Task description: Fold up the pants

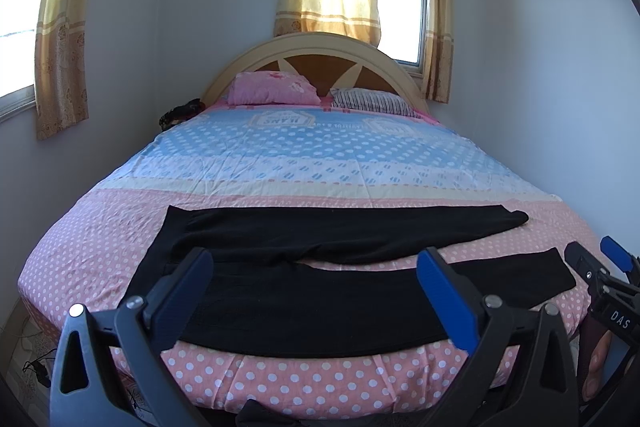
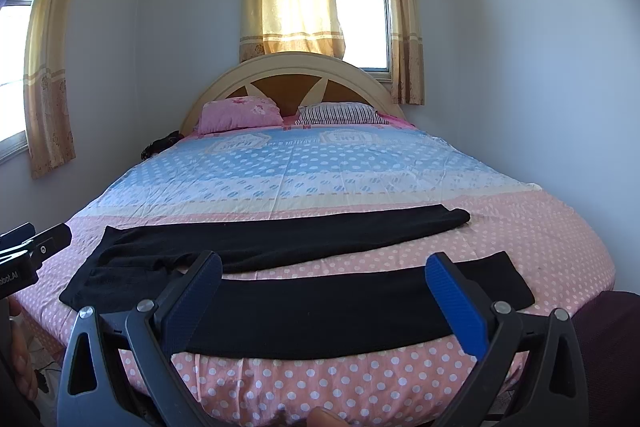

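Both grippers' jaws gape empty above black pants [image 1: 320,291] on the dotted bedspread [image 1: 280,163], pillows [image 1: 272,89] beyond.

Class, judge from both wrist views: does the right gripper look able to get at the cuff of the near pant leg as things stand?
Probably yes. The right gripper is open and empty, the near leg's cuff lies flat on the bedspread just right of it, and nothing lies between them.

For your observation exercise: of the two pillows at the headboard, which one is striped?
The striped pillow is the one on the right, white with dark stripes. The other pillow, left of it, is pink with a flower print.
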The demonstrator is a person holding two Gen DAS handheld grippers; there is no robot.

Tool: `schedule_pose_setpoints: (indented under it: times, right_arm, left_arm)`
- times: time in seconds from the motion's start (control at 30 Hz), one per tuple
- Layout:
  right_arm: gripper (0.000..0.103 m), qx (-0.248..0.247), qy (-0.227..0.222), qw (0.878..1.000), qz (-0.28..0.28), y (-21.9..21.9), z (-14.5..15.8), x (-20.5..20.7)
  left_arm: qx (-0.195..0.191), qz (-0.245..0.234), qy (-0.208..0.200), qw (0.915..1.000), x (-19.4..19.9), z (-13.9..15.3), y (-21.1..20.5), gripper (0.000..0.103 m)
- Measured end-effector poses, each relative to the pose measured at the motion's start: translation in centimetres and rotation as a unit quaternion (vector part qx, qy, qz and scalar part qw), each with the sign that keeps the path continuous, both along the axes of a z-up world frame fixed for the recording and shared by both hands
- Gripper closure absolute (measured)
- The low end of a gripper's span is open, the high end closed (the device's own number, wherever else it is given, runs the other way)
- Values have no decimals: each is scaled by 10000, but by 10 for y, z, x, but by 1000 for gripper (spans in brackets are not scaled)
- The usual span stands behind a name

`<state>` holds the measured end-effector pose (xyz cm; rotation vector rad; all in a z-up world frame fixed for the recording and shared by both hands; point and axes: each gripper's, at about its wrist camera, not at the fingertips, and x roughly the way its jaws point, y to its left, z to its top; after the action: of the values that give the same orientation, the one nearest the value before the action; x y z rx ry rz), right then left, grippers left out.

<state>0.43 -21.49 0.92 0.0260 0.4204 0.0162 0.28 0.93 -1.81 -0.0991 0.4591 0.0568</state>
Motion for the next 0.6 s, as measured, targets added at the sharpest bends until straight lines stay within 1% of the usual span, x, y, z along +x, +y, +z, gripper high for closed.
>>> schedule_pose_setpoints:
  times: [0.23, 0.37, 0.47, 0.53, 0.6]
  right_arm:
    - [1, -6, 44, 10000, 5, 1, -3, 2]
    - [1, -44, 62, 9999, 121, 1, -10, 6]
    - [1, 78, 96, 9994, 338, -3, -20, 13]
    - [1, 88, 252, 9991, 340, -6, -30, 24]
    - [1, 26, 428, 9985, 352, -8, -41, 36]
  left_arm:
    - [5, 2, 46, 10000, 3, -1, 2, 0]
    - [109, 44, 118, 9999, 13, -8, 7, 0]
    - [218, 346, 268, 9988, 33, -17, 27, 0]
    - [298, 716, 362, 9963, 50, -24, 52, 0]
    - [265, 982, 483, 9936, 69, -30, 79, 0]
